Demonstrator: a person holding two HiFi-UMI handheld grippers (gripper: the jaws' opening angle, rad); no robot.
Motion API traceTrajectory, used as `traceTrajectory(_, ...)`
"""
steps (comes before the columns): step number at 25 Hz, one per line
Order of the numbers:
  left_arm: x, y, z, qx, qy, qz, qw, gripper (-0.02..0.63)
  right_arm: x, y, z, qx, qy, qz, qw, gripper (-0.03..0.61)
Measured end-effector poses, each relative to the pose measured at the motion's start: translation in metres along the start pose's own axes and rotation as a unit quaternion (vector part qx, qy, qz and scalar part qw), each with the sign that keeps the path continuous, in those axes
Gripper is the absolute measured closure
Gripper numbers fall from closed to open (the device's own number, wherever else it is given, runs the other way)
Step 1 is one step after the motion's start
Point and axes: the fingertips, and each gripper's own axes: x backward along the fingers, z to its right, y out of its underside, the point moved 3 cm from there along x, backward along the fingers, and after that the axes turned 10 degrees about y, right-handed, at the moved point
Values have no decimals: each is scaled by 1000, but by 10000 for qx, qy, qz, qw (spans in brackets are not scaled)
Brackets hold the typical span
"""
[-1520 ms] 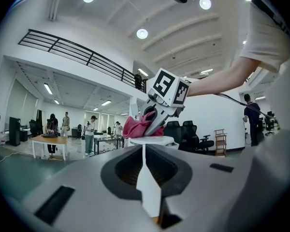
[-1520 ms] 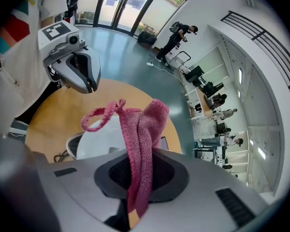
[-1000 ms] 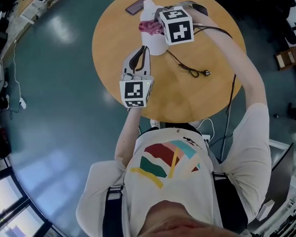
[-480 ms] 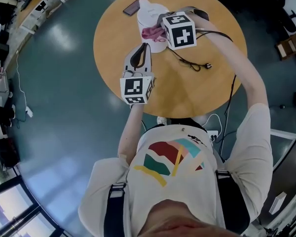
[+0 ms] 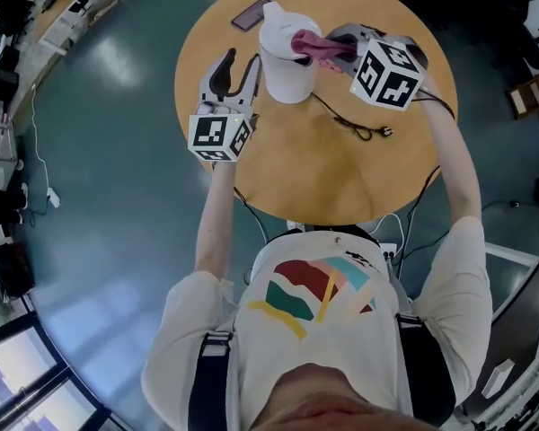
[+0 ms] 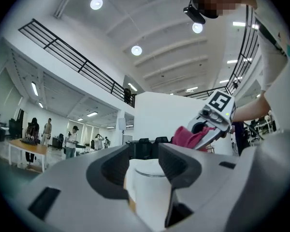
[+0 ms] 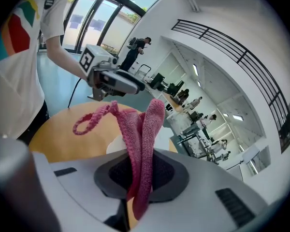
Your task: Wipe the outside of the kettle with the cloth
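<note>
Left claw [image 5: 236, 61] just opened, empty, backed off kettle [image 5: 283, 61] toward table [image 5: 341, 169] edge; right claw [image 5: 329, 48] clenches cloth [image 5: 305, 41].

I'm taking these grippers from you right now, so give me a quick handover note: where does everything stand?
Left gripper: open, jaws have just been opening. Nothing gripped; it sits beside the kettle, not touching.
Right gripper: shut on the pink cloth, held at the kettle's top right.
The kettle stands upright on the round table, its cord trailing, a phone behind it.
Done: cloth brought to the kettle; how much is wiped cannot be told.
Left: wipe around the outside, probably steadying the kettle with the left gripper.
</note>
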Motion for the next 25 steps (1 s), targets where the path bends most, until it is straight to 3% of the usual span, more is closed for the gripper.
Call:
traceTrajectory(6,-39,28,-82,-490,50,-552,9973,399,1,51,-16,-859,86,-192,9961,540)
traceTrajectory(10,-78,74,-111,-412,555,-1014,9924,399,-15,76,-30,-1217,-74,-341,9920,540)
traceTrajectory(14,-121,113,-120,-405,1143,-1501,9812,400,-28,92,-38,-1357,-263,-479,9892,538)
traceTrajectory(18,-145,132,-123,-186,1861,-1547,9701,400,-36,104,-42,-1472,-440,-576,9864,540)
traceTrajectory(22,-155,133,-121,-1,2252,-1369,9646,400,-41,114,-45,-1538,-574,-641,9843,540)
traceTrajectory(25,-155,131,-117,195,2675,-1276,9549,400,-47,115,-49,-1579,-660,-611,9833,539)
